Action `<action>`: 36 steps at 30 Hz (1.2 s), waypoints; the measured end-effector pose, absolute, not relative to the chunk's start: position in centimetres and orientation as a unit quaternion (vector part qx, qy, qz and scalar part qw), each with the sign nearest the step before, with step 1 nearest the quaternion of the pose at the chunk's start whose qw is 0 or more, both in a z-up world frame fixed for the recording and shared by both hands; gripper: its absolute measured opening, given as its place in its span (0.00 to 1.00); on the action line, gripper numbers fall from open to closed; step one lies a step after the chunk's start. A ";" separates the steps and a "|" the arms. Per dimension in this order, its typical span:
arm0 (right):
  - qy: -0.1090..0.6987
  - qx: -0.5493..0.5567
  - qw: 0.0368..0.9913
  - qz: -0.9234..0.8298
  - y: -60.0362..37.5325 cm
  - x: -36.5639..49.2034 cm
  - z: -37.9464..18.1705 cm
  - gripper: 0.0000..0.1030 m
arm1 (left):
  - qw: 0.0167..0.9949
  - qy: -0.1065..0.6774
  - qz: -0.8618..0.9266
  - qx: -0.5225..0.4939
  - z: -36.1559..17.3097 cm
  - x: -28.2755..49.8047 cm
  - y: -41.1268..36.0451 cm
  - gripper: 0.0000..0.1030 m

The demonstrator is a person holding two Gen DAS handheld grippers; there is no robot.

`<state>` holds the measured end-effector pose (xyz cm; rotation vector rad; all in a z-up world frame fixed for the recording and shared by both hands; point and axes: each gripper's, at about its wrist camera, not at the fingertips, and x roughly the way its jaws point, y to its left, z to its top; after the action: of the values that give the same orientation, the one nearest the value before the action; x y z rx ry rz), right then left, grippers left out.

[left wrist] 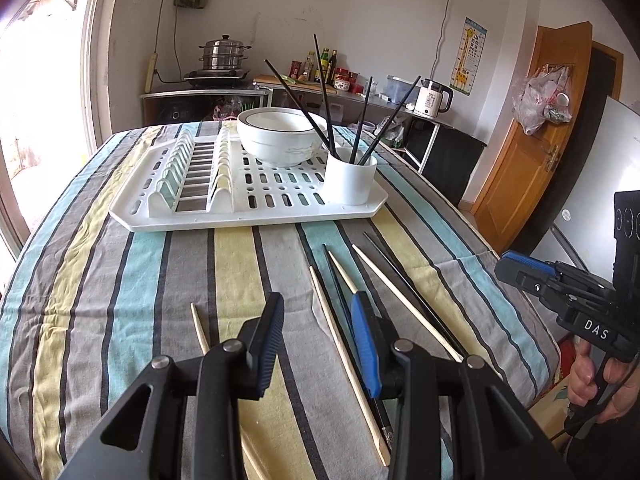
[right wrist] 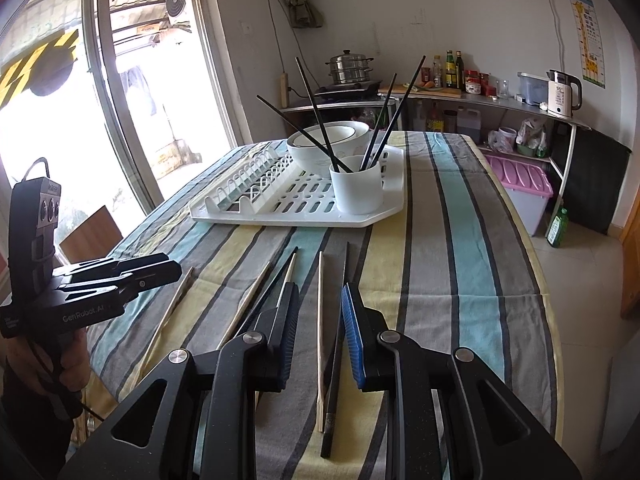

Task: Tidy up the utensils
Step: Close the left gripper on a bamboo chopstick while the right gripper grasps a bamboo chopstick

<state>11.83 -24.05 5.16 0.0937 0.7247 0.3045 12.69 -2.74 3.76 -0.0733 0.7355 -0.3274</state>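
Observation:
Several loose chopsticks lie on the striped tablecloth, some pale wood (left wrist: 347, 351) (right wrist: 320, 332) and some black (left wrist: 416, 300) (right wrist: 338, 344). A white utensil cup (left wrist: 351, 179) (right wrist: 357, 191) stands on the white drying rack (left wrist: 256, 216) (right wrist: 380, 216) and holds several black chopsticks (left wrist: 322, 92) (right wrist: 316, 114). My left gripper (left wrist: 318, 338) is open and empty above the loose chopsticks; it also shows in the right wrist view (right wrist: 132, 270). My right gripper (right wrist: 320, 332) is open and empty over a wooden and a black chopstick; it also shows in the left wrist view (left wrist: 520, 270).
A white bowl (left wrist: 280, 136) (right wrist: 326, 146) sits on the rack behind the cup. The rack's plate slots (left wrist: 192, 172) are at its left. The table's right edge (right wrist: 536, 280) drops to the floor, with a pink-lidded bin (right wrist: 524, 188) beyond. A kitchen counter (left wrist: 340, 92) stands behind the table.

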 end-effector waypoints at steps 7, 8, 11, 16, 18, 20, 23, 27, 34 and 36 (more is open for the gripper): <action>0.373 0.048 0.914 0.151 -24.0 13.6 4.1 0.23 | 0.906 0.391 -0.159 -0.033 2.5 14.8 -3.5 0.36; 0.377 0.047 0.913 0.152 -23.9 14.0 3.9 0.23 | 0.903 0.398 -0.157 -0.032 2.2 15.1 -3.7 0.36; 0.386 0.041 0.908 0.159 -23.3 14.9 3.4 0.21 | 0.896 0.415 -0.155 -0.033 1.3 16.2 -4.1 0.34; 0.400 0.026 0.900 0.171 -22.1 16.4 2.6 0.21 | 0.887 0.436 -0.150 -0.034 0.1 17.6 -4.6 0.30; 0.404 0.024 0.899 0.171 -22.0 17.0 2.4 0.21 | 0.884 0.441 -0.150 -0.033 -0.2 18.0 -4.8 0.30; 0.410 0.022 0.896 0.171 -22.0 17.6 2.1 0.21 | 0.883 0.444 -0.149 -0.032 -0.4 18.3 -4.9 0.30; 0.417 0.013 0.892 0.171 -21.7 18.4 1.6 0.21 | 0.880 0.450 -0.146 -0.031 -0.8 18.7 -5.1 0.28; 0.428 0.010 0.889 0.161 -21.8 19.8 1.0 0.21 | 0.878 0.455 -0.142 -0.033 -0.9 19.5 -5.2 0.28; 0.446 0.008 0.882 0.152 -22.1 21.7 -0.1 0.21 | 0.879 0.451 -0.147 -0.035 0.1 21.1 -5.7 0.28; 0.451 0.009 0.879 0.153 -22.1 22.2 -0.4 0.21 | 0.878 0.452 -0.153 -0.031 0.3 21.7 -6.1 0.28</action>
<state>22.22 -22.06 -0.37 0.0196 0.9411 0.3192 21.71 -6.09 0.28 -0.0644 0.9431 -0.3191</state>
